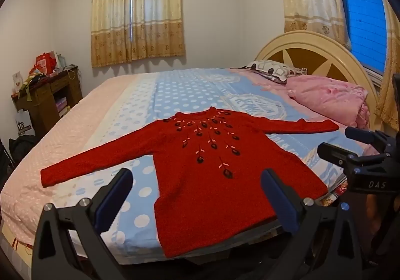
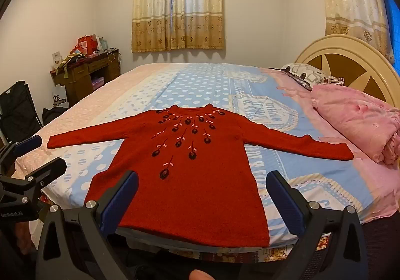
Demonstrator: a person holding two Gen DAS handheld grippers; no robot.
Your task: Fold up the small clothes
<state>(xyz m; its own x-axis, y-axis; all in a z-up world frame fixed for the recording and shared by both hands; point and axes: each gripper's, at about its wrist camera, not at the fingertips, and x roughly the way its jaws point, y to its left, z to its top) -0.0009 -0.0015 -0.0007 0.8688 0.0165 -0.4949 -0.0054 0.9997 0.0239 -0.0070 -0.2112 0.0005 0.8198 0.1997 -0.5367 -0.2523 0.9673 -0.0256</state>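
I see a red sweater (image 1: 212, 185) lying flat on the bed (image 1: 190, 94), in the middle of both views. Its front faces up, and it has dark flowers with pink leaves sewn under the neck. Both sleeves are stretched out to the sides. The bottom edge of the sweater is at the near edge of the bed, low in the frame.

My left gripper (image 1: 197, 195) is at the bottom of the left wrist view. Its two blue fingers (image 1: 115, 197) are spread wide, and they hold nothing. They hang above the bottom part of the sweater and do not touch it.

My right gripper (image 2: 201, 195) is at the bottom of the right wrist view. Its fingers (image 2: 285, 200) are spread wide too, with nothing between them. It also shows at the right edge of the left wrist view.

A folded pink blanket (image 2: 360, 122) sits at the right of the frame, near the round headboard (image 2: 350, 64). A patterned pillow (image 2: 305, 73) lies just behind it. A brown desk (image 2: 85, 74) with stuff on top stands at the left, and yellow curtains (image 2: 177, 4) hang at the top.
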